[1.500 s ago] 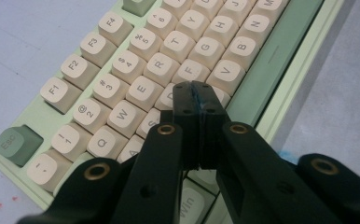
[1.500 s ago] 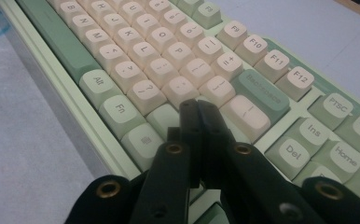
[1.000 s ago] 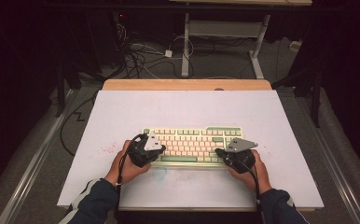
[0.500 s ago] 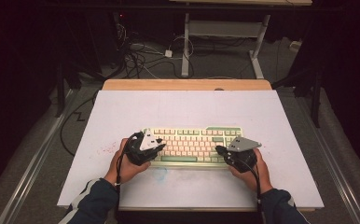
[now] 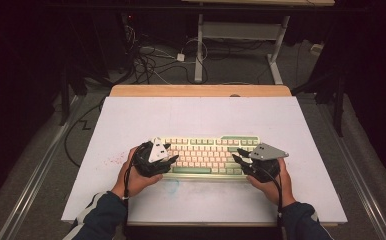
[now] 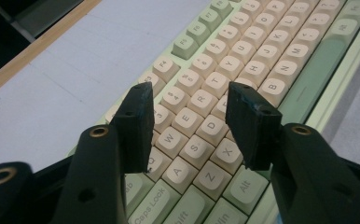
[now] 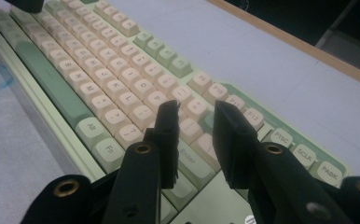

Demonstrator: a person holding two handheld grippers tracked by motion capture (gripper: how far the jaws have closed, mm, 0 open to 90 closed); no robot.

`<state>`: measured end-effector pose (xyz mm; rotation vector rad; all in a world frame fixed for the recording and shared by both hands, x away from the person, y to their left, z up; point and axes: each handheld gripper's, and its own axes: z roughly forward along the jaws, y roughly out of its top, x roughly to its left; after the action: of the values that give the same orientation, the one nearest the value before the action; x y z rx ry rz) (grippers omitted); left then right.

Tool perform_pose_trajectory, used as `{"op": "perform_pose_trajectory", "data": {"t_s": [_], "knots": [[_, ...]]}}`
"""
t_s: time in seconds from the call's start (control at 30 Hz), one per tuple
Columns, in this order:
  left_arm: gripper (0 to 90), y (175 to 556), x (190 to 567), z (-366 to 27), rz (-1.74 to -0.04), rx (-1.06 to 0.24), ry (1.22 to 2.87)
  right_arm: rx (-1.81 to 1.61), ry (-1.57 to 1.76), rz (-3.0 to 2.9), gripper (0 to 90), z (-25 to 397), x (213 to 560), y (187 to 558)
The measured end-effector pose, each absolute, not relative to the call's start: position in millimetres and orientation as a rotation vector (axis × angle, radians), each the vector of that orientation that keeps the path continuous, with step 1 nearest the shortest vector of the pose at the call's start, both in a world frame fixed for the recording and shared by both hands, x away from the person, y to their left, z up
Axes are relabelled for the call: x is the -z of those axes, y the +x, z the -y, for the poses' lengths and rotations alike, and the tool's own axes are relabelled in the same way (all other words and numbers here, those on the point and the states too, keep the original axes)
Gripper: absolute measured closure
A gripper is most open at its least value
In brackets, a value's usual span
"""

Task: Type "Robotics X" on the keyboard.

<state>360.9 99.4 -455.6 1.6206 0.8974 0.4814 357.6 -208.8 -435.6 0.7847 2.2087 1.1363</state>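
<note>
The keyboard lies across the lower middle of the high view on the white worktop, where it lay a second ago; the left gripper has edged slightly toward the keys, its jaws apart above the letter rows at the keyboard's left end; the right gripper hangs over the right end, jaws apart by a narrower gap; likely both are settling to take the ends; cables trail on the floor beyond; nothing blocks the keyboard.
</note>
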Motion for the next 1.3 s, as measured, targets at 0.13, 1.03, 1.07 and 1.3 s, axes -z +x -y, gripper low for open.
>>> {"op": "perform_pose_trajectory", "data": {"t_s": [0.13,1.03,1.07,1.3], "knots": [[42.2,360.4,455.2,-99.2,-0.895,-0.490,1.602,-1.138,0.790,-2.183,60.2,209.0,435.4,357.6],[15.6,358.5,458.5,-94.4,-0.864,-0.564,1.583,-1.109,0.833,-2.029,17.8,199.7,437.7,356.0],[15.6,358.4,458.3,-94.7,-0.862,-0.564,1.583,-1.111,0.829,-2.030,18.2,199.3,437.4,355.6],[15.6,357.4,455.9,-98.7,-0.865,-0.574,1.565,-1.116,0.822,-2.023,18.8,199.9,435.4,353.4]]}}
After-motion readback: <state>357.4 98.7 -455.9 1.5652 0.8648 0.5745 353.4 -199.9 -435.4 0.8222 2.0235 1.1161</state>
